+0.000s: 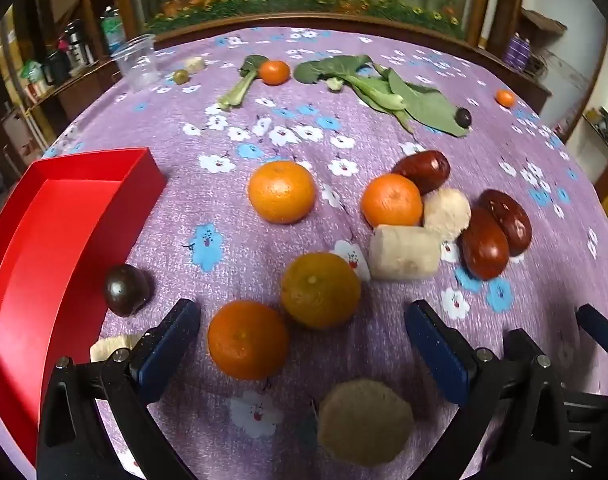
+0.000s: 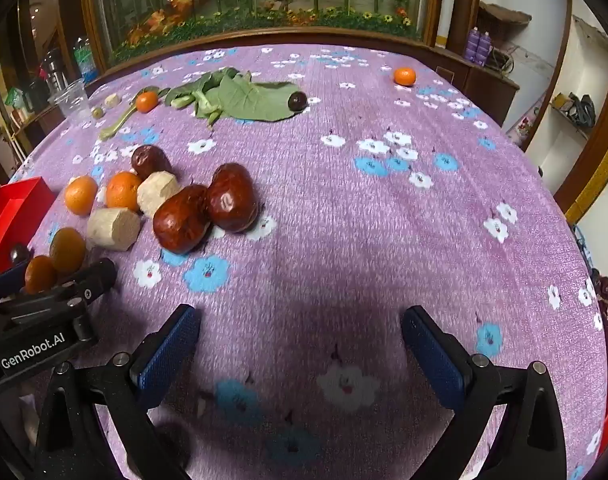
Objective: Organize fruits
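Both tools hang tilted down over the counter [image 2: 344,208], which is covered in a purple flowered cloth. The left gripper [image 1: 304,344] has its fingers spread wide and grips nothing; an orange tangerine [image 1: 247,339] lies on the cloth in the gap between them, nearer the left finger, with a greener one [image 1: 320,290] touching it just beyond. A pale peeled chunk [image 1: 366,422] lies below, close to the camera.

The red tray [image 1: 43,240] sits at the counter's left edge, empty as far as can be seen, and a dark round fruit [image 1: 125,290] rests against its outer wall. Past the left gripper the cloth is crowded: two more tangerines [image 1: 281,192], two pale chunks [image 1: 404,252] and three red-brown dates [image 1: 484,244] bunched together, some touching.

The right gripper [image 2: 299,348] is likewise wide and holds nothing, over bare cloth. From there the whole right half of the counter lies open out to its rounded edge, with only a small tangerine [image 2: 404,76] far off near the back rim.

Along the back lie leafy greens [image 2: 239,96], another small tangerine [image 2: 147,102], a dark fruit [image 2: 297,101] on a leaf and a clear plastic cup [image 2: 69,98] by the left rear edge.
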`<state>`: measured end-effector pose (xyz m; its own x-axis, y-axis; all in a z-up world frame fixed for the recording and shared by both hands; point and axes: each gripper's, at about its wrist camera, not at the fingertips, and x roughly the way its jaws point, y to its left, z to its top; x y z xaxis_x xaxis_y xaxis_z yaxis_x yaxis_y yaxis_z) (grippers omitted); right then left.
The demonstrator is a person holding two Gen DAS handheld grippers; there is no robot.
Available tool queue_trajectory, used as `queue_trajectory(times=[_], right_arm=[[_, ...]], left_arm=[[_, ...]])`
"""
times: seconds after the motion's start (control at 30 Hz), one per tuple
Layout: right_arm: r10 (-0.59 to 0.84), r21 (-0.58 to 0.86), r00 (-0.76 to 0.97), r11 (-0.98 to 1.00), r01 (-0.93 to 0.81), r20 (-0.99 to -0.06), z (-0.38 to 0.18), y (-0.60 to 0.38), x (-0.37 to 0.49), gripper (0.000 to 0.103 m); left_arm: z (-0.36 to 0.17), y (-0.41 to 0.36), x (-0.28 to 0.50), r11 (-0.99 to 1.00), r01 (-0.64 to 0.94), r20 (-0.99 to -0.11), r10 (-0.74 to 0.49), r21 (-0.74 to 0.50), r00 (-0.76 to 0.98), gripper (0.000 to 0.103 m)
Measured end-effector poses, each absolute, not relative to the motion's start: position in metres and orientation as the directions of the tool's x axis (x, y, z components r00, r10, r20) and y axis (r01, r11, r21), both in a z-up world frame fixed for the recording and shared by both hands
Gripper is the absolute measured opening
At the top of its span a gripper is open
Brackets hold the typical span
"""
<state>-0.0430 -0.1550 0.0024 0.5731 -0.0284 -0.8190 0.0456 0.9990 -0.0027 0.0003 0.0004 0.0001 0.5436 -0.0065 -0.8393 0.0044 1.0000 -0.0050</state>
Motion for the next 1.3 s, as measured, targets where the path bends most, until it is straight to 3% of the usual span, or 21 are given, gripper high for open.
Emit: queue_trajectory(times=[0.3,0.47,0.57,0.9,1.07,1.3], right_arm=[[-0.022,-0.001,0.562,0.999,0.037,-0.827,0.002,-0.151,-0.046,0.103],[-0.026,-0.002,0.564,0.999,0.044,-0.825,0.002,-0.15,-0.047,0.103],[-0.026,-0.001,0.564,0.999,0.045,-0.825,0.002,-0.151,-0.047,0.103],[-0.043,0.004,0.548,0.996,0.084,-0.835,0.007,-0.153,-0.054,0.102],[-0.002,0.095,0.658,0.989,0.111,-0.753,0.042,-0.151,-0.093,0.102],[-0.031,0.095,0.784,0.989,0.114,-0.621,0.078,-0.133,-0.142,0.102]], left_arm=[[0.009,0.009,-0.018,0.996,0.063,-0.835,-0.092,-0.069,0.543,0.101],[0.037,0.03,-0.053,0.999,0.022,-0.758,-0.04,-0.034,0.65,0.101],[0.05,0.04,-0.071,0.997,0.008,-0.71,-0.06,-0.077,0.702,0.101],[0.078,0.056,-0.105,0.996,-0.001,-0.65,-0.054,-0.084,0.758,0.102],[0.095,0.059,-0.122,0.996,-0.014,-0.602,-0.043,-0.091,0.797,0.102],[0.119,0.062,-0.153,0.992,-0.014,-0.506,-0.051,-0.124,0.861,0.102]])
